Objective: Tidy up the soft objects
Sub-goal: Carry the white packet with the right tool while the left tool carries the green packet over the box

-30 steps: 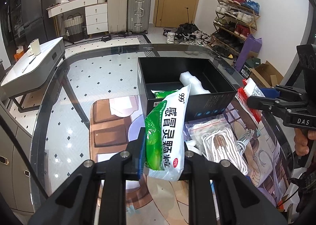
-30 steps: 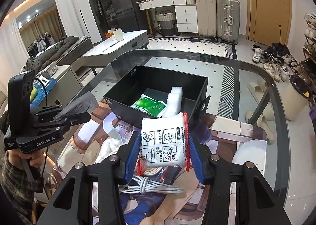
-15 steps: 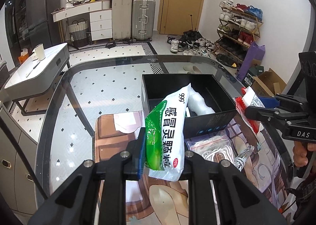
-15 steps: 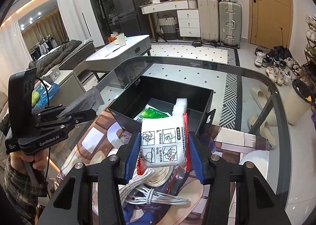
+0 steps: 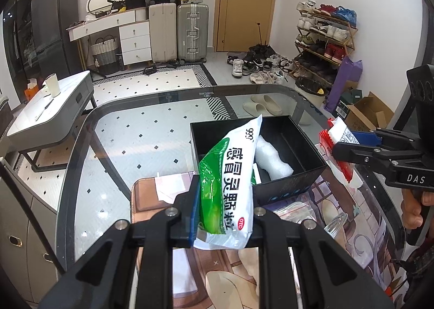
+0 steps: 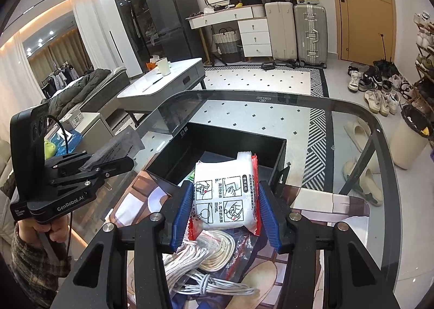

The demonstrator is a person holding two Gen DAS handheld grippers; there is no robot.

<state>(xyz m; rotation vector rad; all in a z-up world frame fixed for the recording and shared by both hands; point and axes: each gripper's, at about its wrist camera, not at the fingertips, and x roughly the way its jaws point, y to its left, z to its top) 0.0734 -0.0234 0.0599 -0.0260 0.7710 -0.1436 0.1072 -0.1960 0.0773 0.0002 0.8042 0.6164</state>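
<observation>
While both tools are hovering above the glass counter, the left gripper is clenching its jaws on a green-and-white sachet printed "999" with Chinese characters and a small red "OTC" oval. The right gripper is gripping a white pouch with red edges bearing four instruction drawings. Ahead of both sets of jaws, the open black box is sitting on the counter, its near rim just beyond the sachet; a white bubble-wrap roll is lying inside, with bare box floor showing beside it. Beyond the box, uncluttered glass is stretching to the counter's curved far edge. The left wrist view is showing "DAS" on the right tool's body, with a QR code on the pouch; the right wrist view is showing "GenRobot.AI" on the left tool. Only the right wrist view is revealing, directly below its jaws, a bagged coil of white rope and a bundled grey cable.
</observation>
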